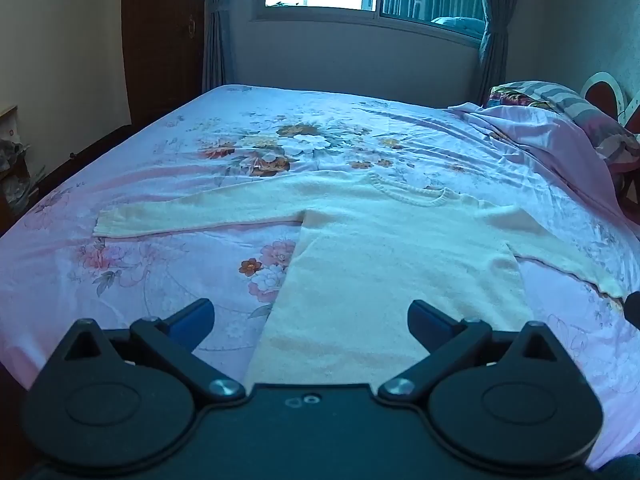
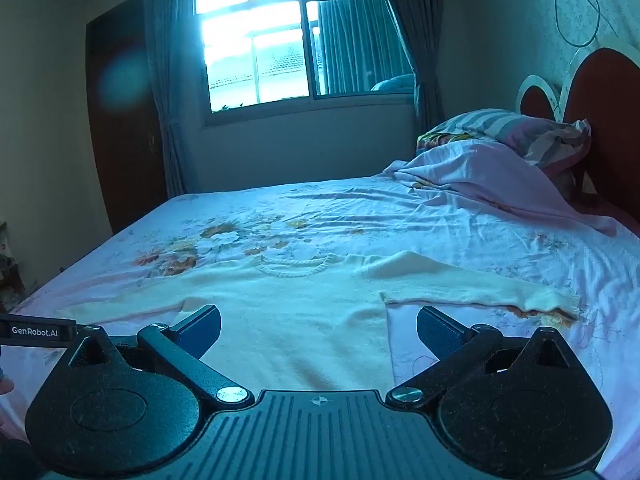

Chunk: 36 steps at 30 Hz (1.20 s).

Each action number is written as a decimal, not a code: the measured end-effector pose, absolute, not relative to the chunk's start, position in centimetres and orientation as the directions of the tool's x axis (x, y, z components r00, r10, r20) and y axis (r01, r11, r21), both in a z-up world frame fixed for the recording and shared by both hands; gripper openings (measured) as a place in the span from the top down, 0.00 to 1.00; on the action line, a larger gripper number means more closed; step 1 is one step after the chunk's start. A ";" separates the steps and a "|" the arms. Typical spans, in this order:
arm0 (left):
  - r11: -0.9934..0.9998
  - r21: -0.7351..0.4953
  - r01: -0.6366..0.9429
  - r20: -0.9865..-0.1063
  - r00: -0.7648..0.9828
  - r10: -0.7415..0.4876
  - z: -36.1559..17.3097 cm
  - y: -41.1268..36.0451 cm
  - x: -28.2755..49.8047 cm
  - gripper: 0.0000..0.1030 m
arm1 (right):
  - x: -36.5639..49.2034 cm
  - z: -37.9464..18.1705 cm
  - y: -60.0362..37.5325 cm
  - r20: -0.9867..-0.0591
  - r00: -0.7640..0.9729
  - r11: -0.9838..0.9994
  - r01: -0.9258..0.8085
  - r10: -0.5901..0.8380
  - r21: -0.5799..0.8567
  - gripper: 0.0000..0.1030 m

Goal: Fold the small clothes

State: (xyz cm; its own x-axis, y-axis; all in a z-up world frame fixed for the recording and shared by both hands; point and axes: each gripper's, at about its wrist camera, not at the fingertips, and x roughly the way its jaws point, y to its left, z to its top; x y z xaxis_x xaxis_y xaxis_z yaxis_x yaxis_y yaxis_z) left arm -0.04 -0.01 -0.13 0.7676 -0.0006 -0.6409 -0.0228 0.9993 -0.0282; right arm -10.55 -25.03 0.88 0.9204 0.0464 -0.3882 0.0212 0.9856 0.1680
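A cream knit sweater (image 1: 384, 248) lies flat on the bed, collar away from me, both sleeves spread out sideways. It also shows in the right wrist view (image 2: 296, 312). My left gripper (image 1: 310, 318) is open and empty, held above the sweater's lower left part near the hem. My right gripper (image 2: 318, 326) is open and empty, above the sweater's lower right part; its right finger is over the sheet beside the body, below the right sleeve (image 2: 480, 288). The left sleeve (image 1: 180, 214) reaches far to the left.
The bed has a pink floral sheet (image 1: 160, 160). A rumpled pink cover (image 2: 480, 172) and pillows (image 2: 500, 128) lie at the right by the red headboard (image 2: 600, 120). A window (image 2: 260, 48) and curtains are behind the bed. A dark wardrobe (image 1: 160, 40) stands at left.
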 end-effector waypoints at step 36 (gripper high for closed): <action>1.000 0.004 0.000 -0.589 0.808 0.002 -0.8 -1.2 -0.8 0.02 | -10.8 0.8 -25.4 -0.415 0.909 0.983 0.036 0.042 0.177 0.00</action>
